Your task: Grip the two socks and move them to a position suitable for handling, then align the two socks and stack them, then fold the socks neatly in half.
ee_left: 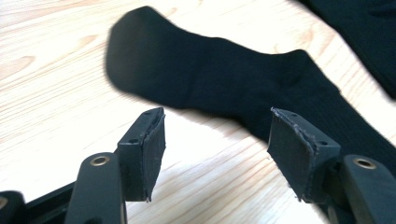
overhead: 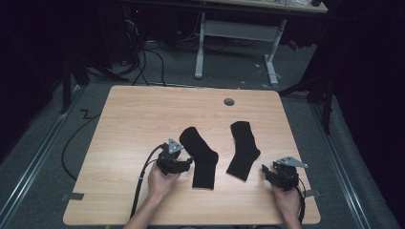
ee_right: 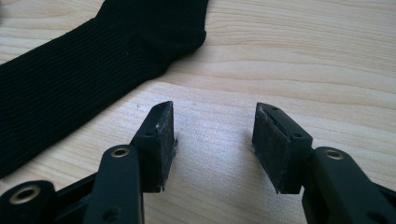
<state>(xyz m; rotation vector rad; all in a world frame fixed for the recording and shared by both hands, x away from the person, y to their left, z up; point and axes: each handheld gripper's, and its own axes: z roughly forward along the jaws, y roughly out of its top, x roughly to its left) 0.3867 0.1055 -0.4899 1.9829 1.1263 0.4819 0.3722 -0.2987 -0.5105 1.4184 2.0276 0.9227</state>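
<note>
Holding our left gripper [overhead: 189, 162] and right gripper [overhead: 264, 171] wide open with nothing gripped, we flank two black socks, left sock [overhead: 200, 155] and right sock [overhead: 244, 149], flat mid-table [overhead: 143, 114]

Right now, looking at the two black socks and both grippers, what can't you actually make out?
- Left sock: in the left gripper view its leg end runs off the right edge, and its toe is blurred.
- Right sock: in the right gripper view the top and left edges cut it off.
- Left gripper: in the high view its fingers are too small and dark against the sock to tell whether they touch it.
- Room beyond the table: too dark in the high view.
</note>
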